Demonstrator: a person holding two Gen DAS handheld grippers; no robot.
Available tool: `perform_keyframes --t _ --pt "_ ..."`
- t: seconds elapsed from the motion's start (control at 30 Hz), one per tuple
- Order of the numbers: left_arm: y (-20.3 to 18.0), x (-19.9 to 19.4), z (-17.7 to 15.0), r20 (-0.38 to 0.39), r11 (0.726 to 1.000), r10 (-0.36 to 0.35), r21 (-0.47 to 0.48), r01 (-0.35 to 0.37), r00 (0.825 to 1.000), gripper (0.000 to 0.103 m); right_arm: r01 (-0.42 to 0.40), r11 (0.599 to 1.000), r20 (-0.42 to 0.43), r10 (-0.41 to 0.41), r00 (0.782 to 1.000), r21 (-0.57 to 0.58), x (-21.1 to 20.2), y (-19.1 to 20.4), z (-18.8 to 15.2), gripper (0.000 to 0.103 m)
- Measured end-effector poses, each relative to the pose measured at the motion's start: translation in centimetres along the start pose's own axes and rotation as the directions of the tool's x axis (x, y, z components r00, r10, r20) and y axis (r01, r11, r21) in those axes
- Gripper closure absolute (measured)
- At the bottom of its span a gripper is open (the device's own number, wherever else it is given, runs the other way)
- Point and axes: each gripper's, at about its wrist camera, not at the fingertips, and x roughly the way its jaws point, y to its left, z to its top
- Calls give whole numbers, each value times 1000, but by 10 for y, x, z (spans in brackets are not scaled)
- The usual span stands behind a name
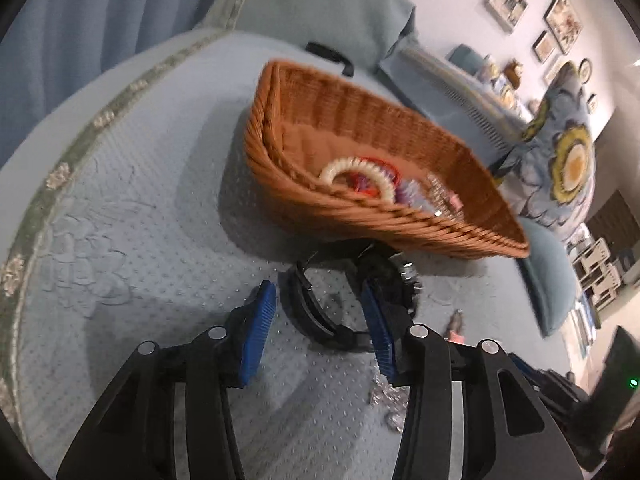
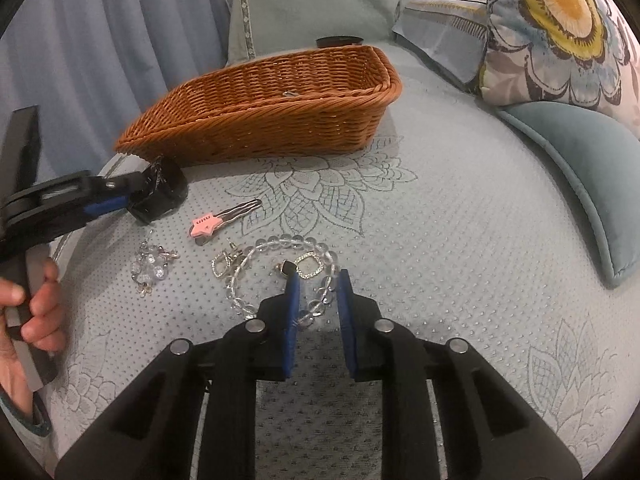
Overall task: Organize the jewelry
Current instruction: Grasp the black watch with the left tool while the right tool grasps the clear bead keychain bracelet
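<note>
The right tongs (image 2: 318, 300) are hanging open astride the clear bead bracelet (image 2: 280, 276) on the bed; they should pinch one strand only. Farther off, the left tongs (image 1: 320, 320) are gaping around a black watch (image 1: 320, 312) just before the wicker basket (image 1: 360, 160).

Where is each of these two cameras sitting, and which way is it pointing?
Left wrist view: rides on the left gripper, looking forward along its open blue fingers at a black watch on the bedspread, with the wicker basket just beyond.
Right wrist view: rides on the right gripper, looking along its open fingers at a clear bead bracelet; the person's left hand and the left gripper show at the left edge.
Shared: basket, watch, pink star hair clip, floral pillow.
</note>
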Motion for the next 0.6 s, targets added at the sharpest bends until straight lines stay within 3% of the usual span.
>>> perform_keyframes --t 0.07,0.23,0.27,0.43,0.6 --pt "-3 1 -2 5 999 21 25 -21 1000 77 -1 1000 1 1 1000 1 0 0 0 86" --pt "1 -6 -6 23 999 26 29 -27 999 92 -2 1000 5 2 1000 -6 -1 0 -1 90" --pt "2 -12 -9 34 999 22 31 -23 999 93 -9 1000 7 9 1000 -6 -2 0 -1 95" --pt "4 -40 -33 77 997 33 71 -38 997 95 -41 999 17 41 999 4 -6 -3 -3 96" --pt "25 -68 -61 125 1000 -2 19 0 992 95 -52 999 61 52 997 7 -15 -5 -4 96"
